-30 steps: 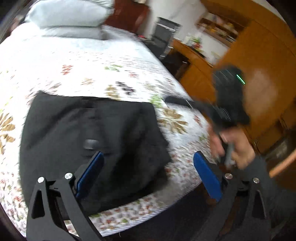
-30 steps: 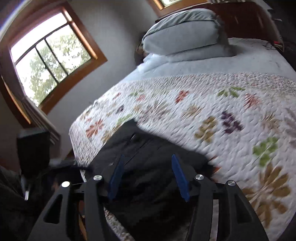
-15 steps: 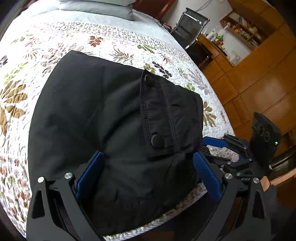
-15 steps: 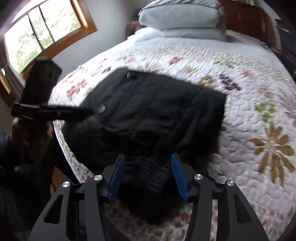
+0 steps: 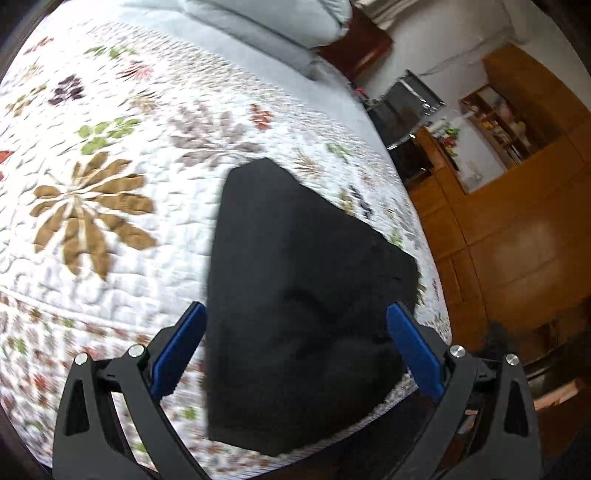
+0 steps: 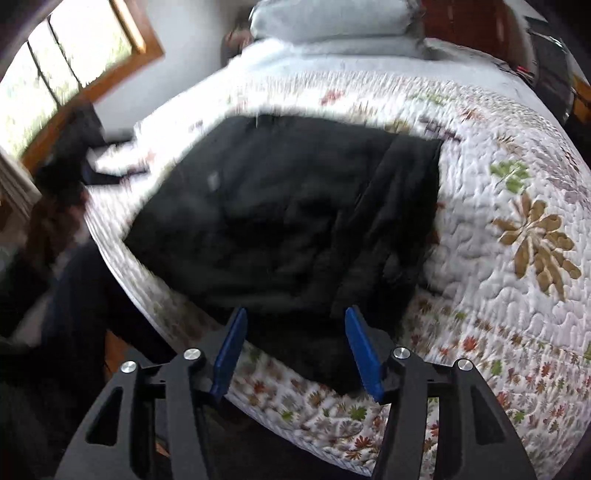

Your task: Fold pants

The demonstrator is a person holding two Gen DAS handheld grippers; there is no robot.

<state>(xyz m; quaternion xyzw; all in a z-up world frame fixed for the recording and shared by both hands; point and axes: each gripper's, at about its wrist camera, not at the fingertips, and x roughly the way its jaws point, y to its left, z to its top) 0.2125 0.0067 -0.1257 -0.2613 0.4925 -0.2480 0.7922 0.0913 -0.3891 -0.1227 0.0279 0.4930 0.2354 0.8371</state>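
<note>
Black pants [image 5: 303,295] folded into a compact bundle, lying on the flowered quilt [image 5: 92,229] of a bed, close to its near edge. Seen from the left wrist: left tongs [image 5: 295,347] spread wide, blue pads [image 5: 177,350] to either side of the bundle's near end, nothing clamped between them. Whether the pads touch the cloth: cannot tell, since the picture is blurred. Bundle stretching away ahead of the left tongs, tapering to a corner on the far side. Off to the right of these tongs, beyond the bed's edge, wooden cabinets [image 5: 517,240] and a dark chair [image 5: 406,107]. Ahead and far off, grey pillows [image 5: 266,18] at the head of the bed.

Seen from the right wrist: right tongs [image 6: 295,350] also apart, though less widely, pads [image 6: 364,354] just short of the bundle's near hem, gripping nothing. Pants [image 6: 288,210] directly ahead of the right tongs, a thicker doubled strip along the bundle's right side. Quilt [image 6: 517,258] bare to the right of these tongs. To the left, past the bed's edge, a window [image 6: 55,66] with a wooden frame and a blurred dark shape below it, too smeared to name. Pillows [image 6: 332,22] again far ahead.
</note>
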